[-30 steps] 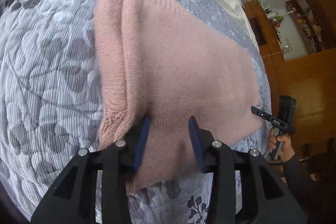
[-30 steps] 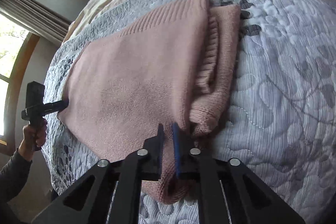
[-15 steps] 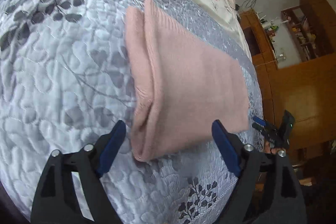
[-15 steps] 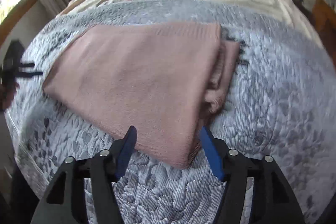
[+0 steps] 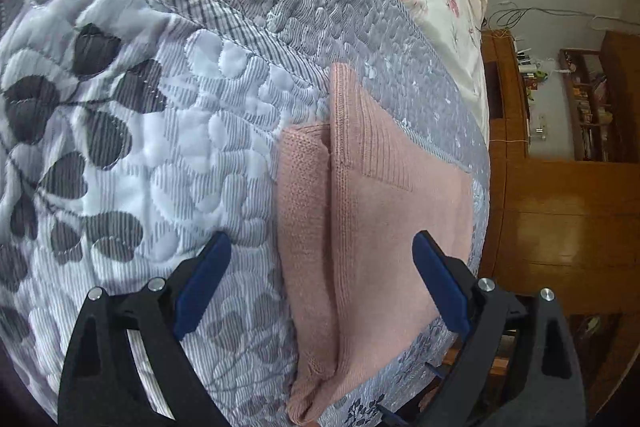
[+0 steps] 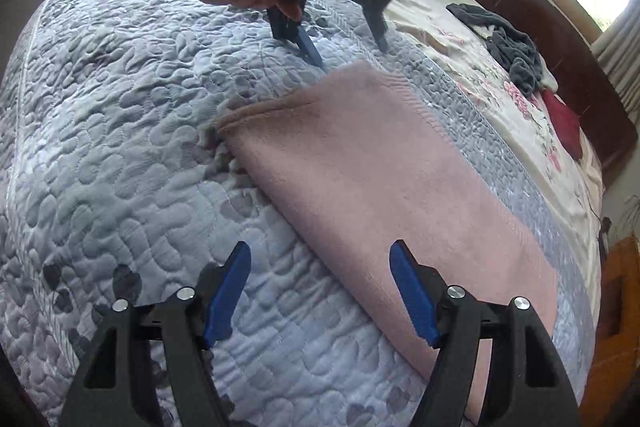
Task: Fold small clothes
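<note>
A pink sweater [image 5: 384, 227] is seen on a grey-and-white leaf-patterned quilt [image 5: 160, 147]; a cream floral sheet [image 6: 500, 75] is shown beyond.

Garment: pink knit sweater [image 5: 384, 227], folded flat, ribbed hem showing
Pose: narrower folded layer protruding along one side
Place: on the bed, just ahead of both grippers

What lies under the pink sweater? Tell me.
The folded pink sweater lies flat on the grey leaf-patterned quilt, which shows all around it. A tucked-in knit layer peeks out along one edge; anything else beneath is covered.
</note>
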The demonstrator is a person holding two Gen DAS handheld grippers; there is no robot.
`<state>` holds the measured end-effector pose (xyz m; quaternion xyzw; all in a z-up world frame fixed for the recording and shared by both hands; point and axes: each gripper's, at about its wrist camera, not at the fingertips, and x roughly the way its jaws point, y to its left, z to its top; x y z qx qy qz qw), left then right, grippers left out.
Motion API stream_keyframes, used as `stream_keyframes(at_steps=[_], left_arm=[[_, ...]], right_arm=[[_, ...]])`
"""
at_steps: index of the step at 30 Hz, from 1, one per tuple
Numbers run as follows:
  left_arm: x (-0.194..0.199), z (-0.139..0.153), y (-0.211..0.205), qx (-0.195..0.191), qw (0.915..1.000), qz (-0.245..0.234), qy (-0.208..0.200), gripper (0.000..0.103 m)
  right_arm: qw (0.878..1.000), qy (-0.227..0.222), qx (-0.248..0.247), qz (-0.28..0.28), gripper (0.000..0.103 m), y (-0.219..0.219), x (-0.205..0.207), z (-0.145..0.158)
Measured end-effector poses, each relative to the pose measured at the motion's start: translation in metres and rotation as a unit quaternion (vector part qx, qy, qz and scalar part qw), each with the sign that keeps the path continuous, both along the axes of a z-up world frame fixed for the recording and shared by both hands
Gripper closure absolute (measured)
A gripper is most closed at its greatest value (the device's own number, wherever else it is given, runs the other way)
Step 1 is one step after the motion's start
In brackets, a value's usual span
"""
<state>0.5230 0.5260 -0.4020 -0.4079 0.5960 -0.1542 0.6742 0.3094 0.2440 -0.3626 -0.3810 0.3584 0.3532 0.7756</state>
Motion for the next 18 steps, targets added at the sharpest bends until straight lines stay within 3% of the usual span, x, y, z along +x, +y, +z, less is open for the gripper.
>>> stream_keyframes(at_steps=[6, 13, 16, 17, 18], left_arm=[[0.030, -0.012, -0.012, -0.014, 0.9997, -0.018, -0.008, 0.012], [0.056, -0.016, -0.029, -0.004, 0.9992, -0.038, -0.010, 0.014], [0.064, -0.022, -0.035, -0.003, 0.9993, -0.036, 0.006, 0.047], [0.066, -0.025, -0.035, -0.001, 0.9993, -0.034, 0.015, 0.063], [0.067, -0.027, -0.035, 0.002, 0.9993, -0.032, 0.021, 0.069]], right_arm=[[0.998, -0.038, -0.037, 0.020, 0.032, 0.044, 0.007, -0.034], [0.996, -0.074, -0.036, 0.016, 0.035, 0.080, 0.011, -0.043], [0.996, -0.087, -0.033, 0.016, 0.043, 0.090, 0.008, -0.044], [0.995, -0.089, -0.031, 0.017, 0.045, 0.093, 0.007, -0.044], [0.996, -0.086, -0.028, 0.017, 0.052, 0.095, 0.006, -0.044]])
